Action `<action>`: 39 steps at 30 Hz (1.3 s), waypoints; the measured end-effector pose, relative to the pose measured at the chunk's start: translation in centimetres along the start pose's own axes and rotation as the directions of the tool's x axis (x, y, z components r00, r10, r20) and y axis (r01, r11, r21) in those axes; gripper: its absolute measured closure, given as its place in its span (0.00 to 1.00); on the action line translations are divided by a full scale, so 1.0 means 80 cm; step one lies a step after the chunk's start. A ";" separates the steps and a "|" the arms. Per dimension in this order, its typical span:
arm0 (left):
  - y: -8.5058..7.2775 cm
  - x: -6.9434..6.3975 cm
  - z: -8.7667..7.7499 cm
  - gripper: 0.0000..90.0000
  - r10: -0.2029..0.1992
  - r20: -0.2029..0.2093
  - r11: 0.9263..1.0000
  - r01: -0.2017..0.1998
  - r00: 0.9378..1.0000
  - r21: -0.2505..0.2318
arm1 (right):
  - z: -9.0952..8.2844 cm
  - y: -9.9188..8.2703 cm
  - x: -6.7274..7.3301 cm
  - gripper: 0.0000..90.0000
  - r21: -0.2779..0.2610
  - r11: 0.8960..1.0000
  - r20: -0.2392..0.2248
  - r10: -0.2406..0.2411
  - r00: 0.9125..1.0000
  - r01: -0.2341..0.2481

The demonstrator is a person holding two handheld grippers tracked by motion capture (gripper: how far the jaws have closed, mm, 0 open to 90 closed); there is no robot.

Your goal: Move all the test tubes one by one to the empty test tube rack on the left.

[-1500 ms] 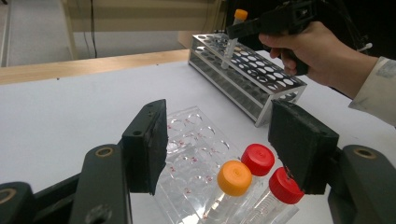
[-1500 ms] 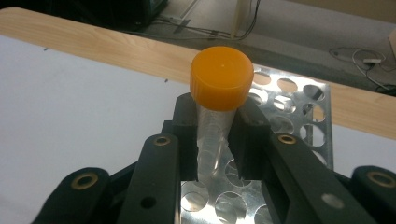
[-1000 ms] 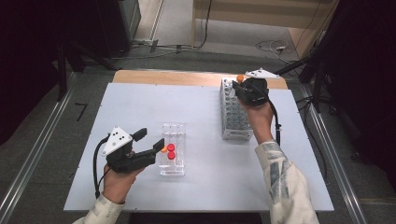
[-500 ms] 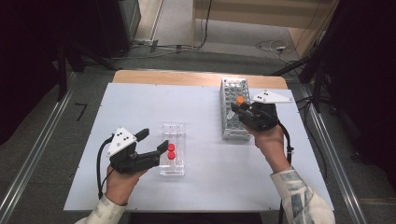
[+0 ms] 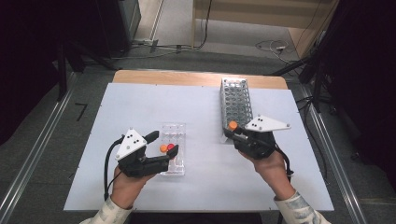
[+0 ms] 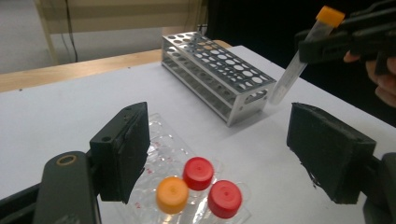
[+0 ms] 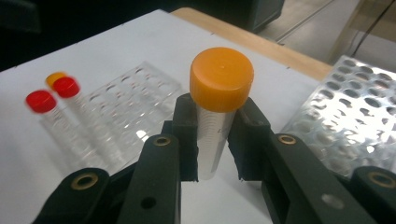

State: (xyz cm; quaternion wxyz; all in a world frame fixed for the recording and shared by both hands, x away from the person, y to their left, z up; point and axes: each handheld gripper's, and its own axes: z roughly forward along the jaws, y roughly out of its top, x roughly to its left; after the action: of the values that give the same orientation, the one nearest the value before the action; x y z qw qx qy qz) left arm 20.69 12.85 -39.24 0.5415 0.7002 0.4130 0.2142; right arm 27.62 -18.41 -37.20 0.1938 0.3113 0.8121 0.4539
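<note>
High view: white table (image 5: 205, 186) carrying a clear plastic rack (image 5: 173, 149) at centre-left and a metal tube rack (image 5: 236, 105) at upper right; left gripper (image 5: 156, 149) beside the clear rack, its fingers spread apart around the capped tubes standing there; right gripper (image 5: 229, 133) just off the near end of the metal rack, clamped on an orange-capped tube (image 5: 232, 125).
Left gripper view: fingers (image 6: 123, 149) wide apart, holding nothing; between them, two red-capped tubes (image 6: 198, 172) and one orange-capped neighbour (image 6: 172, 193) upright in the clear rack (image 6: 161, 140); the metal rack (image 6: 219, 79) beyond; the held tube (image 6: 299, 60) tilted above the table.
Right gripper view: fingers (image 7: 184, 135) closed on the clear body of the held tube (image 7: 219, 98) just below its cap; clear rack (image 7: 126, 109) to the left, metal rack (image 7: 355, 121) to the right.
</note>
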 end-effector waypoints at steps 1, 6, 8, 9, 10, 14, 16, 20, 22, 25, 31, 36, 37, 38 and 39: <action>0.001 -0.002 0.000 0.24 0.005 0.006 1.000 -0.005 1.000 0.000 | 0.001 -0.003 0.005 0.79 0.006 1.000 -0.009 -0.002 1.000 0.002; 0.003 -0.017 0.006 0.24 0.030 0.047 0.999 -0.031 0.998 0.011 | 0.003 -0.014 0.027 0.79 0.031 0.999 -0.053 -0.032 0.998 0.034; 0.004 -0.024 0.010 0.25 0.040 0.066 0.999 -0.042 0.997 0.019 | 0.005 -0.016 0.035 0.79 0.041 0.998 -0.069 -0.049 0.996 0.052; 0.004 -0.028 0.012 0.25 0.044 0.073 0.999 -0.046 0.996 0.021 | 0.007 -0.018 0.039 0.79 0.046 0.997 -0.075 -0.052 0.996 0.056; 0.003 -0.031 0.014 0.25 0.047 0.075 0.999 -0.049 0.996 0.019 | 0.008 -0.019 0.041 0.79 0.049 0.997 -0.085 -0.057 0.995 0.061; 0.003 -0.043 0.021 0.27 0.062 0.097 0.998 -0.064 0.993 0.019 | 0.015 -0.028 0.050 0.79 0.070 0.995 -0.105 -0.059 0.993 0.067; 0.002 -0.049 0.025 0.28 0.069 0.112 0.997 -0.072 0.991 0.025 | 0.020 -0.034 0.052 0.79 0.084 0.994 -0.108 -0.057 0.993 0.066; -0.001 -0.061 0.034 0.30 0.092 0.129 0.995 -0.098 0.987 0.036 | 0.027 -0.048 0.053 0.79 0.107 0.993 -0.118 -0.040 0.992 0.053; -0.002 -0.068 0.039 0.33 0.100 0.138 0.994 -0.106 0.985 0.038 | 0.027 -0.051 0.054 0.79 0.110 0.992 -0.122 -0.043 0.992 0.056; -0.002 -0.076 0.047 0.39 0.115 0.150 0.991 -0.123 0.982 0.044 | 0.026 -0.053 0.060 0.79 0.109 0.992 -0.132 -0.052 0.990 0.066; -0.005 -0.085 0.062 0.59 0.111 0.197 0.991 -0.123 0.974 0.049 | 0.026 -0.053 0.074 0.79 0.105 0.989 -0.139 -0.089 0.986 0.104; -0.007 -0.087 0.067 0.66 0.120 0.203 0.989 -0.134 0.972 0.061 | 0.026 -0.053 0.077 0.79 0.100 0.989 -0.143 -0.096 0.985 0.111; -0.007 -0.087 0.067 0.67 0.119 0.203 0.989 -0.134 0.972 0.063 | 0.025 -0.053 0.077 0.79 0.100 0.989 -0.142 -0.094 0.985 0.109; -0.007 -0.087 0.068 0.67 0.116 0.204 0.989 -0.131 0.972 0.065 | 0.025 -0.053 0.078 0.79 0.098 0.989 -0.145 -0.094 0.985 0.109; -0.007 -0.087 0.068 0.68 0.116 0.208 0.989 -0.133 0.971 0.067 | 0.025 -0.053 0.078 0.79 0.097 0.989 -0.147 -0.096 0.984 0.111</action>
State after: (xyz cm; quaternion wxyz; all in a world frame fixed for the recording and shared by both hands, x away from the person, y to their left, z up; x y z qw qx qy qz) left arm 20.65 4.10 -40.54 0.5375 0.7643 0.3191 0.1583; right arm 22.86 -14.56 -42.07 0.1423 0.2453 0.8617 0.4207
